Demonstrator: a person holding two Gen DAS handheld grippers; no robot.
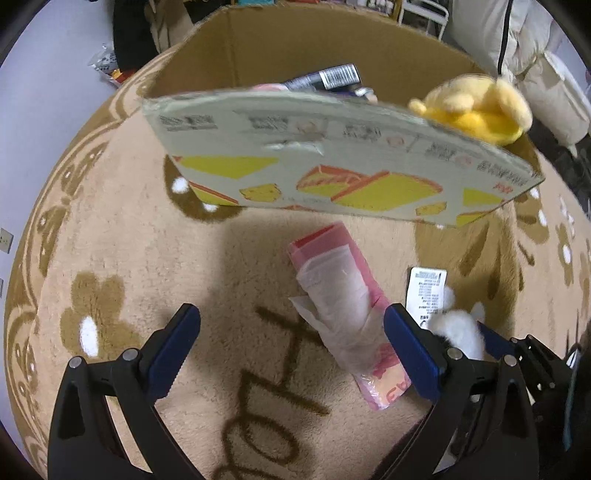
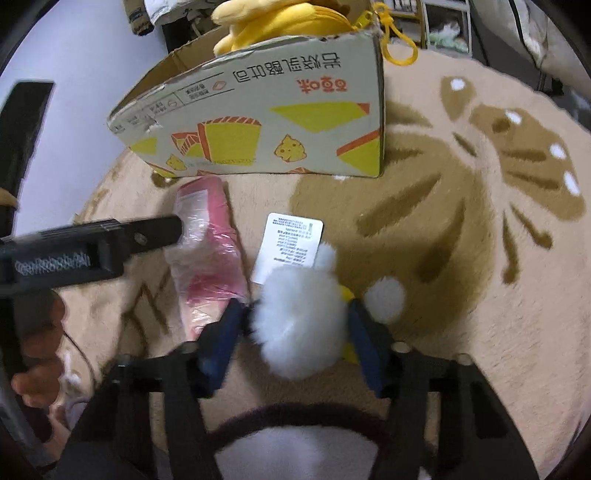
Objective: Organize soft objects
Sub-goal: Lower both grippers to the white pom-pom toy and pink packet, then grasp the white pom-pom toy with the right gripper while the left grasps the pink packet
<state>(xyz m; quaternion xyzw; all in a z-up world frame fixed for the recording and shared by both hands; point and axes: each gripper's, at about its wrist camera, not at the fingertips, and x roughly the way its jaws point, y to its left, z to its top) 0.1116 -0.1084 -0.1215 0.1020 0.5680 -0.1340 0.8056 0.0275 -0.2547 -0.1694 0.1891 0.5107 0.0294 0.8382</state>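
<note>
Right wrist view shows my right gripper with its blue pads against both flanks of the white plush toy, which bulges between them, so I read it as clamped on the fur rather than merely straddling it. The toy's white paper tag lies flat on the beige rug just ahead of my fingertips, and a small white pompom pokes out just past my right-hand finger; I took the body, since it is the bulkiest part and a soft thing slips less when pinched across its middle. Beyond the tag stands the cardboard box, open at the top, with a yellow plush already draped over its near rim, which I judge is where the soft things belong. My left gripper hangs with its fingers wide apart and nothing between the pads; the pink plastic-wrapped pack lies on the rug just ahead of them, towards the right-hand finger, running away toward the box. It is probably my left hand's next pick, being long enough to be taken across its narrow width.
</note>
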